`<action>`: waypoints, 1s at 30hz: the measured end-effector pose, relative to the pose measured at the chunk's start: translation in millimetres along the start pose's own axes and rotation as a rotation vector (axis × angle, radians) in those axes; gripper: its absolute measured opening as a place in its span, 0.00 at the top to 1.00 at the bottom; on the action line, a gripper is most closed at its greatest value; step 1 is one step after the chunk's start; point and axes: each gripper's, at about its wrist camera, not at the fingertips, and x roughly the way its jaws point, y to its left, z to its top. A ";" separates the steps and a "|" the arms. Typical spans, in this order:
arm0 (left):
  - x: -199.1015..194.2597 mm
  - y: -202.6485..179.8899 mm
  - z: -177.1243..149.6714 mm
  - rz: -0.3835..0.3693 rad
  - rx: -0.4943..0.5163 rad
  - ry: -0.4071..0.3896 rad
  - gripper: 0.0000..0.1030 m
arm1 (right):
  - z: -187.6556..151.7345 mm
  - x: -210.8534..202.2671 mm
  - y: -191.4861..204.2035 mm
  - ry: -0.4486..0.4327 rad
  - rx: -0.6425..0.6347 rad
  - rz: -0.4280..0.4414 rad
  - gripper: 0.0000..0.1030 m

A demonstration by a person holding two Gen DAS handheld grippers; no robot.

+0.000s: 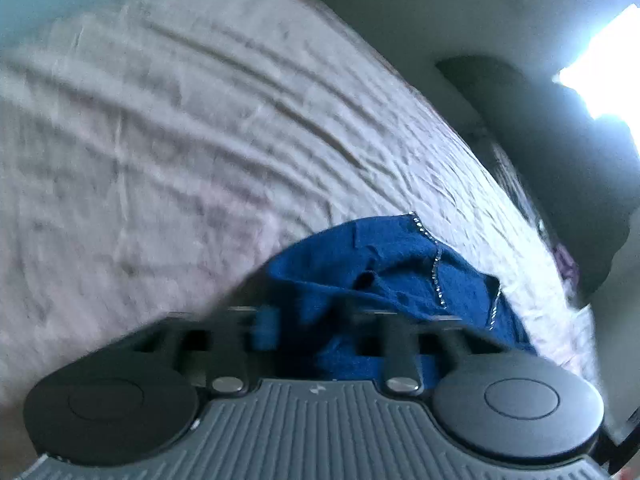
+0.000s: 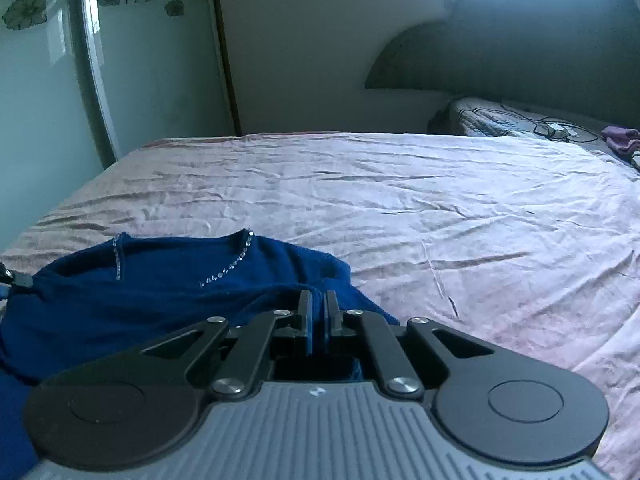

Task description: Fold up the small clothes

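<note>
A dark blue knit top (image 2: 168,280) with a line of small sparkling stones along its neckline lies bunched on a pink bed sheet (image 2: 460,216). My right gripper (image 2: 318,300) is shut, with a fold of the top's right edge pinched between its pads. In the left wrist view the same blue top (image 1: 400,268) lies heaped in front of my left gripper (image 1: 330,320). That gripper is smeared by motion. Its fingers (image 1: 394,332) show apart with blue cloth between them, and I cannot tell whether the pads press on it.
The wrinkled sheet covers a wide bed. A dark padded headboard (image 2: 520,48) stands at the far right, with a quilt, cables and a purple cloth (image 2: 618,138) beside it. A glossy wardrobe door (image 2: 48,100) with flower prints stands left of the bed.
</note>
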 end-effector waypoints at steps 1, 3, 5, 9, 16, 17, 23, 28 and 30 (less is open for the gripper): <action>0.2 2.6 0.5 -0.007 -0.022 -0.005 0.94 | -0.4 -0.8 0.4 0.000 0.000 0.000 0.95; -3.9 4.5 1.6 -0.027 -0.044 -0.041 0.95 | -0.4 -1.9 1.2 -0.004 -0.001 0.001 0.95; -13.2 -0.8 3.3 -0.026 -0.017 -0.102 0.95 | 0.1 -3.4 3.7 -0.013 -0.014 0.000 0.95; -31.5 -16.7 10.9 -0.012 0.071 -0.241 0.95 | 4.6 -2.3 5.5 -0.027 -0.019 -0.006 0.95; -5.3 -38.9 25.2 0.116 0.241 -0.309 0.96 | 2.0 31.1 -2.9 0.055 0.027 -0.053 0.95; 0.1 -36.4 26.9 0.130 0.225 -0.283 0.96 | 1.2 35.4 -5.1 0.074 0.039 -0.039 0.95; -17.5 -28.3 17.9 0.240 0.229 -0.337 0.54 | 2.7 7.5 -10.1 -0.055 0.076 -0.171 0.59; -45.5 -29.4 -2.1 0.238 0.304 -0.336 0.34 | -1.6 -10.4 16.2 -0.074 -0.042 -0.028 0.60; -49.7 -28.2 -14.1 0.198 0.323 -0.288 0.30 | -8.7 -1.0 31.2 -0.003 -0.094 0.046 0.60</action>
